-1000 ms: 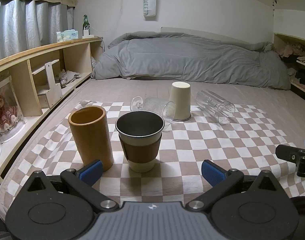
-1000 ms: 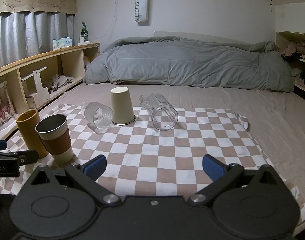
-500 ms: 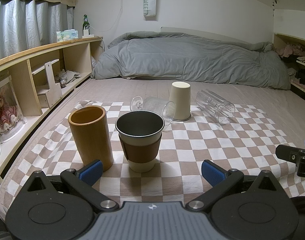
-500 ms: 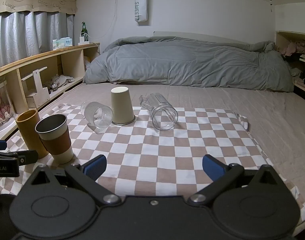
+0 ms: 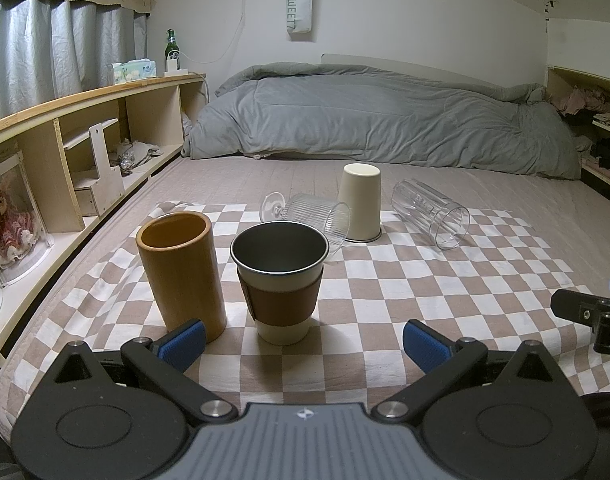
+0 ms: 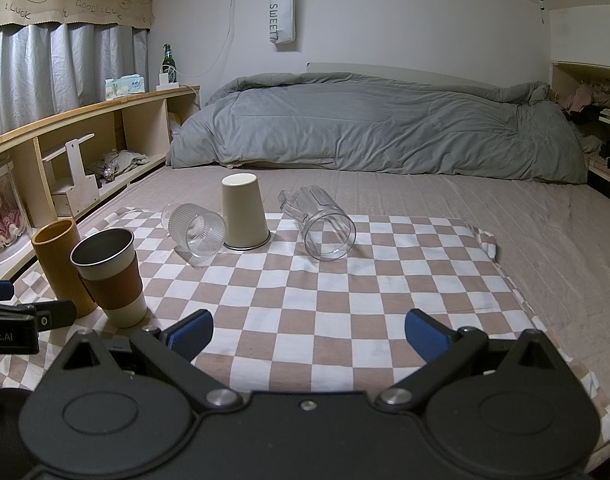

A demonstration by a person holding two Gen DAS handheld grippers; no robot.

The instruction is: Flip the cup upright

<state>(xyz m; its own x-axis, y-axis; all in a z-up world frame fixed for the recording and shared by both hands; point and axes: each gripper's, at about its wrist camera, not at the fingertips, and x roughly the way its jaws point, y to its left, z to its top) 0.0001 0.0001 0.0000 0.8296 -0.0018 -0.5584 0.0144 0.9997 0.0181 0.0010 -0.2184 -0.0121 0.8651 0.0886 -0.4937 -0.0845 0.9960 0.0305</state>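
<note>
On a checked cloth (image 6: 345, 292) on the bed, a cream cup (image 6: 243, 211) (image 5: 361, 207) stands upside down. A ribbed stemmed glass (image 6: 196, 229) (image 5: 311, 218) lies on its side to its left, and a clear mug (image 6: 323, 224) (image 5: 431, 213) lies on its side to its right. A tan wooden cup (image 5: 181, 276) (image 6: 61, 264) and a steel cup with a brown sleeve (image 5: 280, 280) (image 6: 111, 276) stand upright at the near left. My left gripper (image 5: 303, 342) is open just short of the sleeved cup. My right gripper (image 6: 309, 332) is open and empty over the cloth's near edge.
A grey duvet (image 6: 377, 124) is heaped at the far end of the bed. A wooden shelf unit (image 5: 85, 136) runs along the left with a bottle (image 5: 171, 46) and a tissue box (image 5: 133, 70) on top. A second shelf (image 6: 585, 88) stands at the right.
</note>
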